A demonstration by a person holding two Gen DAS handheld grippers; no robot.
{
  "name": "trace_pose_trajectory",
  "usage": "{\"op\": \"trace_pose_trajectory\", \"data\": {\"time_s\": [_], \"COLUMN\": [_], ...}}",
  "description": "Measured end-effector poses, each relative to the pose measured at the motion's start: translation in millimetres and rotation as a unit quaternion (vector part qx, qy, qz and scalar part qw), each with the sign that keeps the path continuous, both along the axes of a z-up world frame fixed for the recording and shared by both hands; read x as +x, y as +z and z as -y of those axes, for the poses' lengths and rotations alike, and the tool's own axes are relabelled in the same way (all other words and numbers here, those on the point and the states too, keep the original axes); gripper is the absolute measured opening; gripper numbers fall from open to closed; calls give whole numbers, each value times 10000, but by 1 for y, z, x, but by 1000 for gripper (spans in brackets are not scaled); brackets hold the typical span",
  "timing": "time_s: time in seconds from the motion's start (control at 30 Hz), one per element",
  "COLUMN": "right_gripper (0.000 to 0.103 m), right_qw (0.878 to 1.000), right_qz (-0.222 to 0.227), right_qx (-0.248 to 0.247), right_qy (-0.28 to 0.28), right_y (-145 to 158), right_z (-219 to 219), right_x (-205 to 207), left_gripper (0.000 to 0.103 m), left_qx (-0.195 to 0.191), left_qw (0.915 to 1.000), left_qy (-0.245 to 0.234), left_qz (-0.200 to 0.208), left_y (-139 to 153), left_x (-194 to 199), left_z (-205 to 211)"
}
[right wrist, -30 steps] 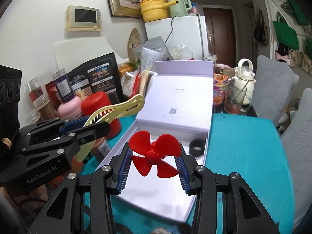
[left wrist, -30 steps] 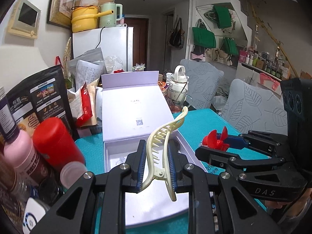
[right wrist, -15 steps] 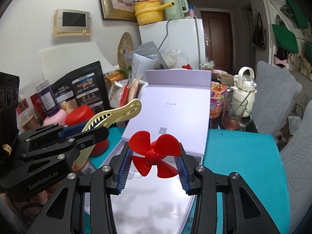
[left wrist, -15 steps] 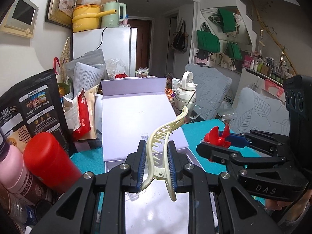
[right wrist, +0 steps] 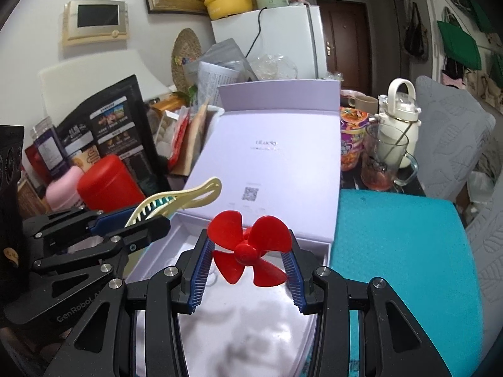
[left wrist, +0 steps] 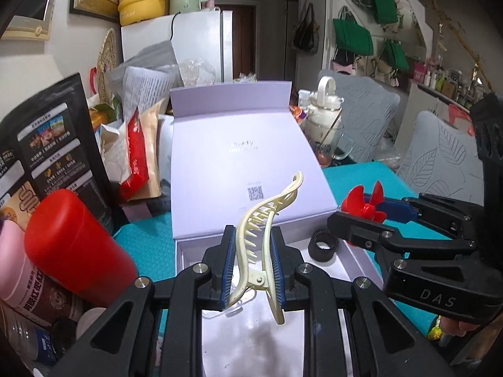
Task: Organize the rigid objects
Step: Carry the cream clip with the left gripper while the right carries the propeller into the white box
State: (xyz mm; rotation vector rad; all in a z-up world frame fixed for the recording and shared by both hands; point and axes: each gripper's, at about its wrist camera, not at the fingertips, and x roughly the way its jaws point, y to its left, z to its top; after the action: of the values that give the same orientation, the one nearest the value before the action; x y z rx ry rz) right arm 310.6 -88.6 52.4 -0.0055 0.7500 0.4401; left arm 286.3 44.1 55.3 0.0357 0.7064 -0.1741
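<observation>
The left gripper (left wrist: pixel 253 265) is closed on a cream-coloured plastic hair claw clip (left wrist: pixel 262 238). Its blue ribbed pads (left wrist: pixel 228 267) press against both sides of the clip near the hinge. The toothed end of the clip rises forward and curves to the right above the open lavender cardboard gift box (left wrist: pixel 245 157). In the right wrist view the same clip (right wrist: pixel 179 199) projects from the left gripper (right wrist: pixel 138 220) at the left edge of the box.

The right gripper (right wrist: pixel 248 262) is closed on a red plastic four-blade fan propeller (right wrist: pixel 248 249). The blade tips sit between the blue pads (right wrist: pixel 201 267); the hub faces the camera. In the left wrist view the propeller (left wrist: pixel 363 204) shows edge-on in the right gripper (left wrist: pixel 361 216), held above the right side of the box.

Both grippers hang over the white inner tray of the box (right wrist: pixel 251 320), side by side and close together. A small black ring (left wrist: pixel 323 246) lies in the tray near its right wall. The raised lid of the box (right wrist: pixel 276 160) leans back behind the tray.

The box stands on a teal textured table mat (right wrist: pixel 405 251). A red cylindrical canister (left wrist: pixel 70 245) and a black printed pouch (left wrist: pixel 47 144) stand to the left of the box. A white kettle (right wrist: pixel 399 119) and a glass mug (right wrist: pixel 383 163) stand to its right rear.
</observation>
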Motion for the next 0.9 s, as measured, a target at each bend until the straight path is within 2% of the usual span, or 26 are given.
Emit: {"op": "trace_pose_trajectory", "data": {"time_s": [0.3,0.47,0.7,0.9], "right_gripper": [43,43,43,43], "right_qw": [9990,9979,9972,9964], "right_qz": [-237,-317,-567,-719], "right_qx": [-383,-558,-471,-413], "right_qy": [-64,-84,-104,-175], "right_y": [-21,-32,-44,-51], "right_z": [-1,-4,-2,3], "right_x": [9,13,20,26], "left_gripper": [21,21,21,21], "left_qx": [247,311,199,279], "left_qw": [9995,9982,9933,9900], "left_qy": [-14,4,-49,-29], "left_qz": [-205,-521,-1133,-1380], "left_y": [-22,-39,-62,-75], "left_x": [13,23,37,42], "left_z": [14,17,13,13]}}
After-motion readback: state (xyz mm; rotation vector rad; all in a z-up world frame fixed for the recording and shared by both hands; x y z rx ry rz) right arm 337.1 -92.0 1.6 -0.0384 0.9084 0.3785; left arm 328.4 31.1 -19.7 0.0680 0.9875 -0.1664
